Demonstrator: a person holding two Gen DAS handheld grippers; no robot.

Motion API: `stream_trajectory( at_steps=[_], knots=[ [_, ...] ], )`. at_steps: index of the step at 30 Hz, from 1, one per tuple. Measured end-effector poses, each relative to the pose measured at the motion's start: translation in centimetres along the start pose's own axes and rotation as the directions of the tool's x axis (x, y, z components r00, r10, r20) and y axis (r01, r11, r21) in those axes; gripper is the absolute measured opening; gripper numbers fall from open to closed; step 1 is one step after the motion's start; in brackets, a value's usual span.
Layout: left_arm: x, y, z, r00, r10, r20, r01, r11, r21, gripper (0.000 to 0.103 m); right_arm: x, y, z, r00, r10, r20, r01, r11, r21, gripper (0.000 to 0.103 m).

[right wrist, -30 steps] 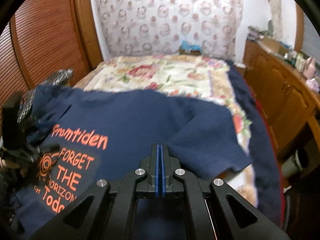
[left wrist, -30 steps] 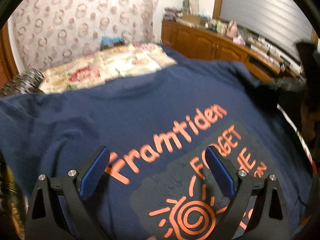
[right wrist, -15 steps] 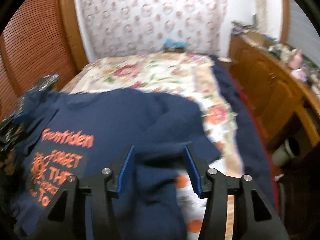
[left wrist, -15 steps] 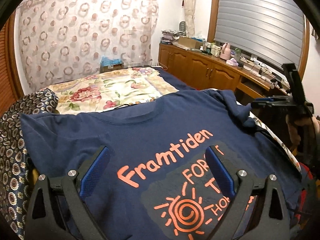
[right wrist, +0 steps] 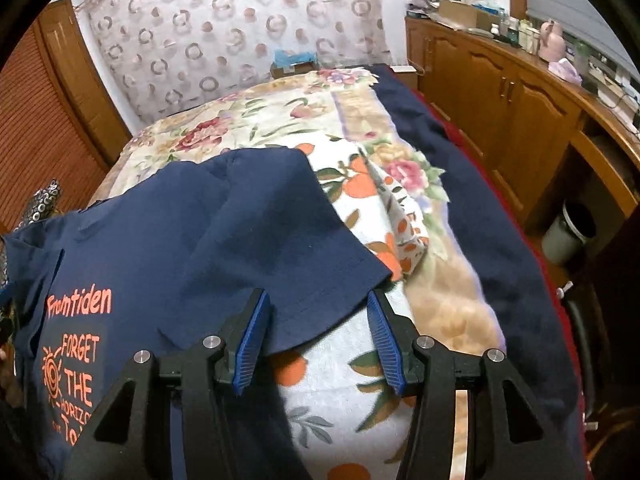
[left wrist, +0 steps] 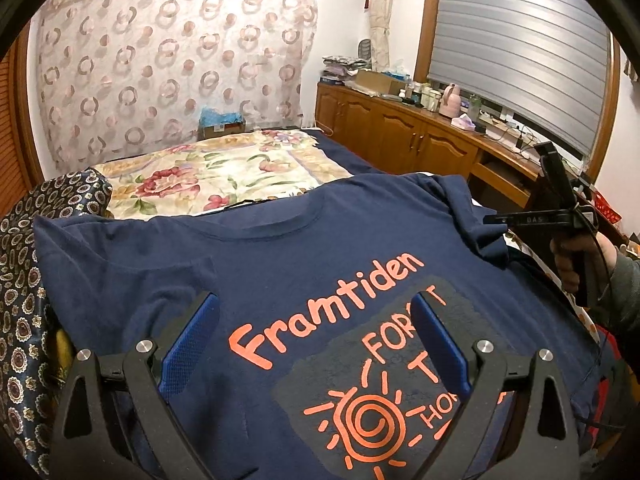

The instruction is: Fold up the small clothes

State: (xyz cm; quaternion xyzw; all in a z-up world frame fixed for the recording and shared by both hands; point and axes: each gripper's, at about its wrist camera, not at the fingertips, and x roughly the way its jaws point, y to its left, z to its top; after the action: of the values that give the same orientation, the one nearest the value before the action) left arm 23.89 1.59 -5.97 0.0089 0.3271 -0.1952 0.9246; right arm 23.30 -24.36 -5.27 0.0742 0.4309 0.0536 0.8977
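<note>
On the navy T-shirt [left wrist: 304, 248], "Framtiden" is printed in orange; below it, on a dark grey patch, "FOR", "T" and "HO" are seen beside an orange spiral sun, the rest being hidden; in the right wrist view, "Framtiden", "FORGET", "THE", "HORIZ" and "To" can be read on the same shirt; "DAS" is marked on the right gripper [left wrist: 536, 220].
</note>
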Motion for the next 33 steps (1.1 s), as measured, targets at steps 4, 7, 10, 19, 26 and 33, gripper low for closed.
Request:
stream_trajectory(
  at_steps=[4,7,10,19,26,33],
  knots=[
    [0.0,0.0,-0.1,1.000,0.006,0.001,-0.006,1.000,0.003,0.097,-0.2,0.5,0.7,1.000,0.015,0.005,-0.014,0.996,-0.091,0.006],
    [0.1,0.1,-0.2,1.000,0.013,-0.003,-0.013,1.000,-0.007,0.097,-1.5,2.1,1.2,0.996,0.063,0.056,-0.054,0.989,-0.139,0.006],
    [0.1,0.4,-0.2,1.000,0.019,-0.008,-0.019,1.000,-0.014,0.097,-3.4,4.9,1.9,0.984,0.148,0.097,-0.128,0.974,-0.185,0.006],
    [0.1,1.0,-0.2,0.999,0.030,-0.011,-0.031,0.999,-0.031,0.097,-4.0,10.0,2.8,0.970,0.183,0.160,-0.132,0.949,-0.286,0.041],
    [0.0,0.8,-0.1,1.000,0.030,-0.007,-0.030,0.999,-0.025,0.097,-3.6,8.4,1.2,0.992,0.069,0.107,-0.040,0.966,-0.256,0.041],
    [0.1,0.5,-0.3,0.999,0.036,-0.010,-0.036,0.999,-0.016,0.097,-1.4,6.5,-0.5,0.999,0.037,-0.003,-0.037,0.978,-0.205,0.041]
  ],
)
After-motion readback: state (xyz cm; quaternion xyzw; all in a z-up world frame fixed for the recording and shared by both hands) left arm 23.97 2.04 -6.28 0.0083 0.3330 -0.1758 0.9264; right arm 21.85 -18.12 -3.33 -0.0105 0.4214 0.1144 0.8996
